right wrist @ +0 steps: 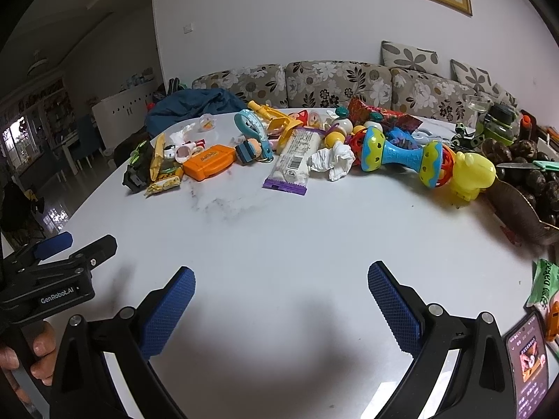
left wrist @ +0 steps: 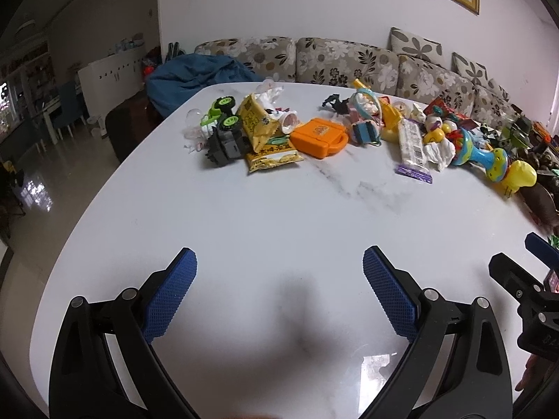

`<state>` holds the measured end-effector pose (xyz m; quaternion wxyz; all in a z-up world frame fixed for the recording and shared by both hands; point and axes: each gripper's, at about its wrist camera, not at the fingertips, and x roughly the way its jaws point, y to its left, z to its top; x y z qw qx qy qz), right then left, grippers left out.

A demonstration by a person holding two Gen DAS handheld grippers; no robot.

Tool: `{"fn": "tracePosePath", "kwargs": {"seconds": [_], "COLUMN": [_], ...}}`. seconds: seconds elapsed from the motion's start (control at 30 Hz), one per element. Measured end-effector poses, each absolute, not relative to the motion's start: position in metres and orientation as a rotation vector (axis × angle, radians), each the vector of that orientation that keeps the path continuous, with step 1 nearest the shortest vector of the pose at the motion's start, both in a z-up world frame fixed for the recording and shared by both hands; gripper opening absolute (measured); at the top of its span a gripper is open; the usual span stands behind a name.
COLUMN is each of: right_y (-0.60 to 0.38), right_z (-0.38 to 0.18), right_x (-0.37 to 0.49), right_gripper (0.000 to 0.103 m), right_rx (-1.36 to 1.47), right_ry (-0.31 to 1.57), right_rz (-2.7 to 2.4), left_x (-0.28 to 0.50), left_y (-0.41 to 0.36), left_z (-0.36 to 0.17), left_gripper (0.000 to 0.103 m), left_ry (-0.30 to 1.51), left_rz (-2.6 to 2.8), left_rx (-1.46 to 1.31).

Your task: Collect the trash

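trash still lying among the toys, both claws empty

trash is seen mixed into a band of toys across the far half of the white table [left wrist: 279, 216]. a crumpled white tissue [right wrist: 332, 162] lies just beside a purple-edged snack wrapper [right wrist: 291, 164], and yellow snack bags [left wrist: 269, 132] are piled against a toy truck [left wrist: 223, 132] at the left end of the band. nothing has been gathered yet, so far as can be judged; the approach step appears to be in hand.

the left claw [left wrist: 279, 293] is held wide open over bare table, with nothing between its blue pads. the right claw [right wrist: 279, 307] is likewise spread wide and empty, and is held beside the left one, near the front edge.

for the next move, a reach forward across the clear stretch of table would be called for, with one claw lowered over a single piece of trash. the tissue and the purple-edged wrapper are probably the easiest, since they lie at the near edge of the pile.

toys stand in the way: an orange case [left wrist: 319, 136] touches the yellow bags, and a blue and yellow rattle [right wrist: 401, 157] lies close to the tissue. a yellow toy figure [right wrist: 471, 174] stands further right. a phone [right wrist: 527, 359] lies at the right front edge and should be avoided. no bin is shown.
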<state>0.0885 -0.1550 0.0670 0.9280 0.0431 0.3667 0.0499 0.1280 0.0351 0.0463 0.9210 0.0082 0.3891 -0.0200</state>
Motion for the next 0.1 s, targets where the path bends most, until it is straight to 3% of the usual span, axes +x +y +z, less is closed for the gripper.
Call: {"fn": "tracePosePath", "kwargs": {"seconds": [0.1], "right_y": [-0.1558], "right_z": [0.0672], "right_x": [0.0882], "right_gripper": [0.098], "right_rx": [0.092], "right_ry": [0.749], "right_rz": [0.095], "left_x": [0.1257], "left_y": [0.0331], "left_z": [0.0451], "left_gripper": [0.094], "left_ry": [0.794], "left_rz": [-0.048], "left_rx": [0.032]}}
